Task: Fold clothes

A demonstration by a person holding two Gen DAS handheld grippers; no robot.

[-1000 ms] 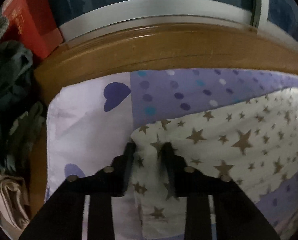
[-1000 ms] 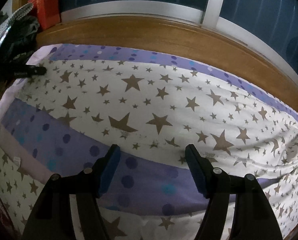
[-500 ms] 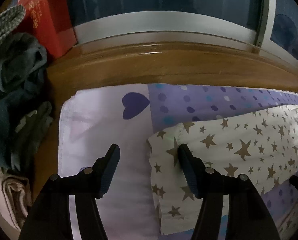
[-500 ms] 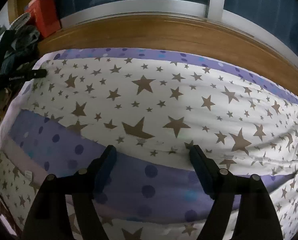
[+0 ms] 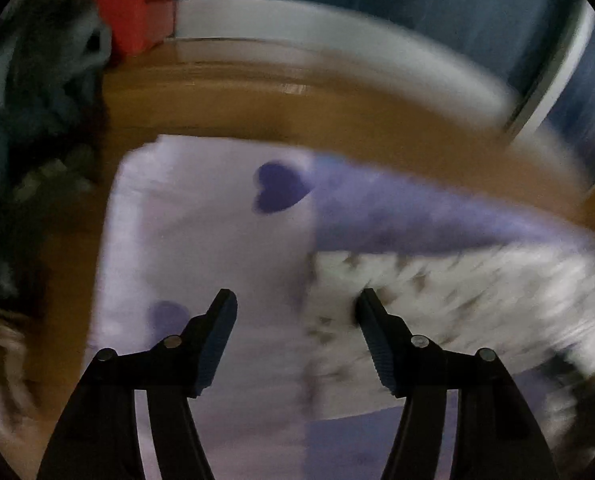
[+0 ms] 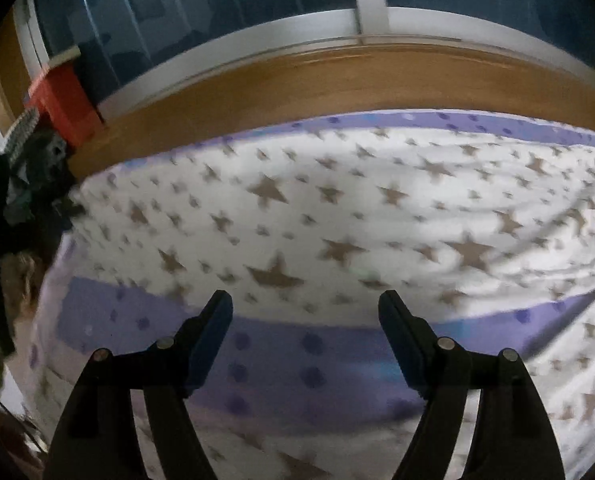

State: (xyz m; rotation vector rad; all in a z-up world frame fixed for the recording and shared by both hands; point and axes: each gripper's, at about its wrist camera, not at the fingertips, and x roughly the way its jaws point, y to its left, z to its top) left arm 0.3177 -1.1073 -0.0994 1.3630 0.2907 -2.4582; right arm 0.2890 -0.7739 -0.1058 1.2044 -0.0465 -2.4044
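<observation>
Soft cotton cloth [image 6: 337, 216] in white star print with purple dotted bands, lying folded on a smooth wooden platform [image 6: 337, 80] below a window, left claw [image 5: 295, 304] spread wide and empty above its pale heart-print end, right claw [image 6: 305, 304] likewise wide apart, gripping nothing, over a purple band

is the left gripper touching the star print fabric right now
Cannot tell. In the left wrist view the left gripper is open and its right finger overlaps the star print fabric, but blur hides any contact.
</observation>
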